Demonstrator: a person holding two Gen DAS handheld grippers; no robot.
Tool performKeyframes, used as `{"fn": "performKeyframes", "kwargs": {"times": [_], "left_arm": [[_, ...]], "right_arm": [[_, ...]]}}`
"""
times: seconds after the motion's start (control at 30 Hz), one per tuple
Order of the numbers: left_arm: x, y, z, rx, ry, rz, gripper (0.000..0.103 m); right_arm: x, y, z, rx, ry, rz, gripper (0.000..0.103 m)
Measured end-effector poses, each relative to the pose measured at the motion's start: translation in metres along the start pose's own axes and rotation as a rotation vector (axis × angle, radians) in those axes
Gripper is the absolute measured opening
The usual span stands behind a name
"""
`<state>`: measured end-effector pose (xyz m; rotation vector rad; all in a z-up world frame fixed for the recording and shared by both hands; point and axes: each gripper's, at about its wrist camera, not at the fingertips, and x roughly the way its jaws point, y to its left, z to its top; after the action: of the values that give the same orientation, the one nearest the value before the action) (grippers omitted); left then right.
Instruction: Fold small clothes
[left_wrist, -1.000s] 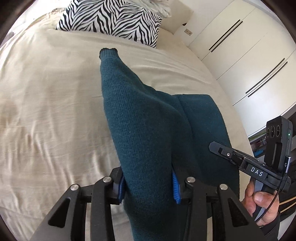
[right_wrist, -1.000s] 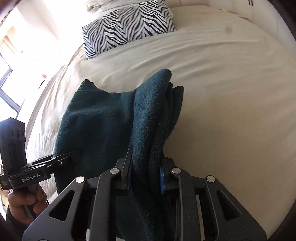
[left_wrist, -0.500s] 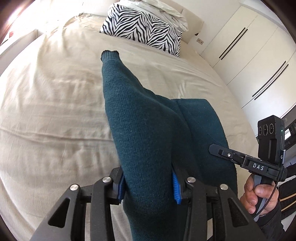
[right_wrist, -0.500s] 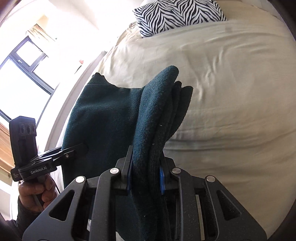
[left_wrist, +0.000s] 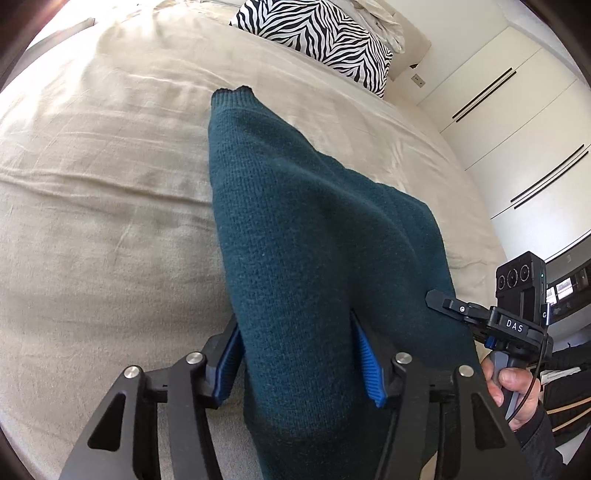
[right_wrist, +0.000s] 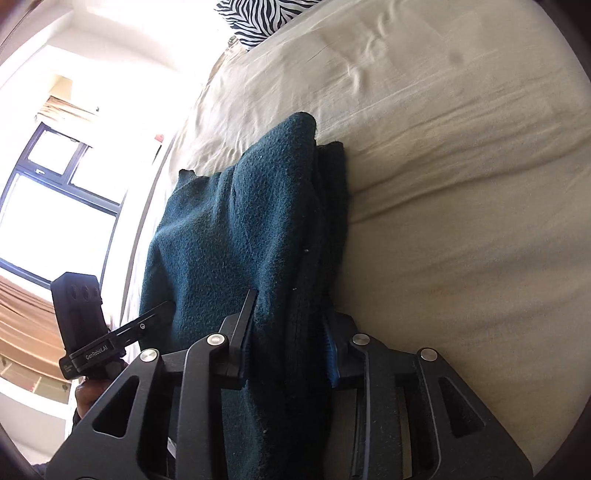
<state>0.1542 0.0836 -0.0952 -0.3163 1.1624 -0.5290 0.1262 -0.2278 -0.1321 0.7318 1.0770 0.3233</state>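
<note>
- Lying across the beige bedsheet (left_wrist: 110, 229) is the dark teal knit sweater (left_wrist: 295, 236), one cuffed end stretched toward the zebra-print pillow (left_wrist: 317, 37) at the head of the bed.
- My left gripper (left_wrist: 299, 365) has the near end of the sweater between its blue pads (left_wrist: 369, 369); its jaws are opening, and I see a gap between the left pad and the knit, so the pads no longer squeeze it.
- From the left wrist view, my right hand (left_wrist: 517, 391) grips the handle of the other tool at the right edge, with white wardrobe doors (left_wrist: 517, 122) behind it.
- My right gripper (right_wrist: 288, 339) straddles a thicker, folded stack of the same sweater (right_wrist: 240, 229); its jaws are opening too, with the fabric between them.
- Whether those pads press the cloth at this moment I cannot tell; the fabric fills the space from finger to finger.
- From the right wrist view the folded edge lies along the sheet (right_wrist: 461, 184), and the flat part spreads toward the window (right_wrist: 55, 206) side.
- My left hand (right_wrist: 92, 391) shows low on the left there, holding its tool just beside the sweater's edge.
</note>
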Motion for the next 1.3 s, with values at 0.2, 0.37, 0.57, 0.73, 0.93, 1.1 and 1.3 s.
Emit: {"fn": "performKeyframes", "kwargs": {"times": [0.2, 0.37, 0.57, 0.73, 0.93, 1.1, 1.3], "left_arm": [[-0.021, -0.005, -0.008, -0.009, -0.046, 0.017, 0.063], [-0.06, -0.025, -0.019, 0.052, -0.195, 0.077, 0.068], [-0.126, -0.086, -0.061, 0.243, -0.529, 0.276, 0.103], [-0.167, -0.128, -0.084, 0.361, -0.682, 0.395, 0.103], [-0.221, -0.154, -0.093, 0.333, -0.86, 0.491, 0.103], [-0.233, -0.159, -0.083, 0.292, -0.77, 0.5, 0.103], [-0.214, -0.149, -0.083, 0.236, -0.615, 0.541, 0.103]], "right_arm": [[-0.018, -0.005, -0.008, 0.02, -0.034, 0.0, 0.037], [-0.062, 0.001, -0.019, -0.006, -0.136, -0.117, 0.043], [-0.116, 0.03, -0.048, -0.126, -0.279, -0.335, 0.044], [-0.169, 0.081, -0.082, -0.298, -0.505, -0.5, 0.076], [-0.245, 0.149, -0.127, -0.462, -0.874, -0.559, 0.103], [-0.281, 0.185, -0.135, -0.442, -0.885, -0.465, 0.103], [-0.283, 0.207, -0.141, -0.417, -0.767, -0.45, 0.103]]}}
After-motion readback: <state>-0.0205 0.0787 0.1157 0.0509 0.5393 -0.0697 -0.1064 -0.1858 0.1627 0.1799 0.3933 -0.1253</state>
